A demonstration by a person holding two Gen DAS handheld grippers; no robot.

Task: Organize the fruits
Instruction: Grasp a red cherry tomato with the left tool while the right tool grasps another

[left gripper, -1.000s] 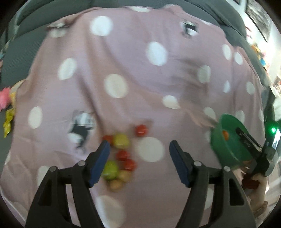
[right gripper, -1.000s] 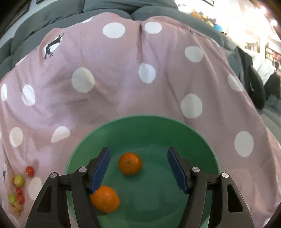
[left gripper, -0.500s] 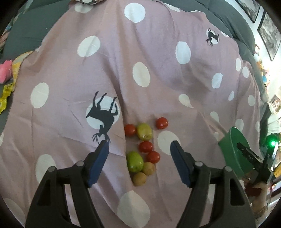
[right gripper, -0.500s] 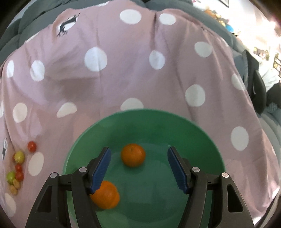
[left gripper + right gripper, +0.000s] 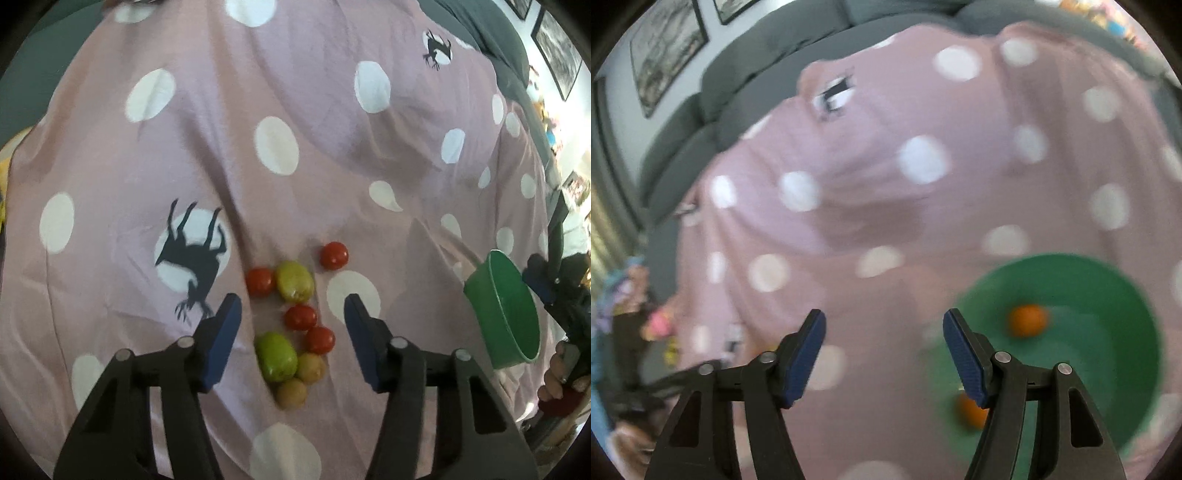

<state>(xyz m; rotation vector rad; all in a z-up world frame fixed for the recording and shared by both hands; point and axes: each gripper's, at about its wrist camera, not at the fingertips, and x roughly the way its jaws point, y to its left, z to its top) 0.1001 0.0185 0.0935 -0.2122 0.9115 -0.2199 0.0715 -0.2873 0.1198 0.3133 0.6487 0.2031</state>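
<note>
A cluster of small fruits lies on the pink polka-dot cloth (image 5: 332, 158): several red tomatoes (image 5: 301, 316), two green fruits (image 5: 276, 356) and two brownish ones (image 5: 291, 393). My left gripper (image 5: 291, 341) is open and empty, hovering over the cluster. A green bowl (image 5: 506, 317) stands at the right in the left wrist view. In the blurred right wrist view the bowl (image 5: 1108, 354) holds two oranges (image 5: 1027, 320). My right gripper (image 5: 884, 356) is open and empty, to the left of the bowl.
The cloth covers a grey sofa (image 5: 713, 107). Framed pictures (image 5: 668, 48) hang on the wall behind. Colourful toys (image 5: 657, 325) lie at the left edge. The person's hand (image 5: 557, 380) holds the right gripper by the bowl.
My left gripper moved closer to the fruit cluster. My right gripper swung left off the bowl, which now sits at its right; that view is blurred by motion.
</note>
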